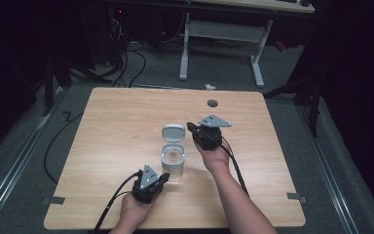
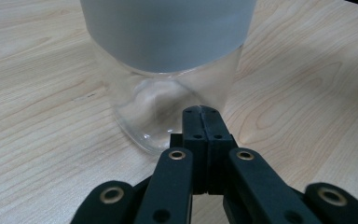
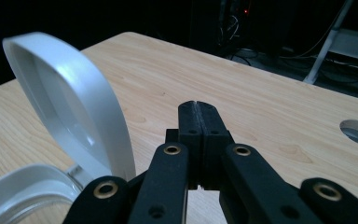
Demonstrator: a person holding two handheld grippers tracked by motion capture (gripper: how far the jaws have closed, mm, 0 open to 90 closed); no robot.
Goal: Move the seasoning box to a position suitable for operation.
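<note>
A big wooden table (image 1: pixel 126 126) holds everything. On it stands a clear jar (image 1: pixel 173 162) with a grey band round its top. Its white lid (image 1: pixel 173 132) is flipped up and stands open at the back of the jar.

The left gripper (image 1: pixel 163 178) sits low on the table, right in front of the jar's bottom. In the left gripper view its jaws are pressed tight together with nothing between them, and the tips look very close to the glass; I cannot tell if they touch.

The right gripper (image 1: pixel 191 126) is up beside the open lid, on the lid's right. Its jaws are clenched together too, and hold nothing.
</note>
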